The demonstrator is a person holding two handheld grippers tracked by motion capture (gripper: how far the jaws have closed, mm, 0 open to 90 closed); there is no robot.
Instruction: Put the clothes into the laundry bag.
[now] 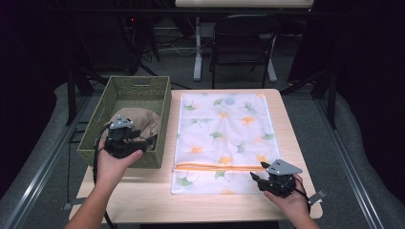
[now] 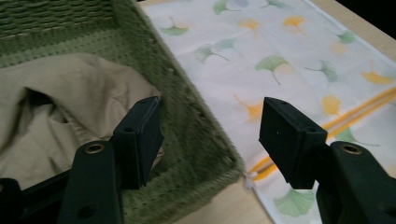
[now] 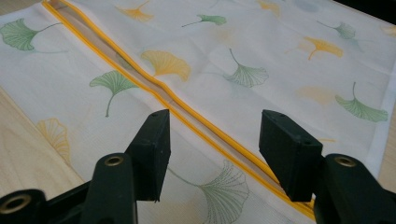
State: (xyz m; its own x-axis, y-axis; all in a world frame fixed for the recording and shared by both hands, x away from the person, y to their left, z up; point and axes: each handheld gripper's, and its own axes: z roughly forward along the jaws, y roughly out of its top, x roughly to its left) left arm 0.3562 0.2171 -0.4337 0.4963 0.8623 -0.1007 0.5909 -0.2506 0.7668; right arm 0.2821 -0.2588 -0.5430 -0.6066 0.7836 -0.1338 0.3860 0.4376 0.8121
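1. Your right gripper (image 1: 258, 178) sits at the near right of the table (image 1: 143, 200), jaws spread wide and empty, pointing left over the near end of the laundry bag (image 1: 224, 133). In the right gripper view the orange zipper (image 3: 187, 112) runs diagonally between the two jaws, lying under them, with its slit slightly parted.
2. Your left gripper (image 1: 125, 128) hangs over the near end of the green woven basket (image 1: 162, 102), jaws also wide apart and holding nothing. In the left gripper view the basket's near right wall (image 2: 196, 121) lies between the jaws, with one jaw over the beige cloth (image 2: 70, 93) and the other over the bag.
3. The cloth is crumpled inside the basket, in its nearer half, just below your left gripper.
4. The bag lies flat just right of the basket, white with green and orange leaf prints, reaching to the far edge of the table.
5. Count: one basket, one cloth, one bag, two grippers.
6. Beyond the table stands one dark folding chair (image 1: 243, 38).
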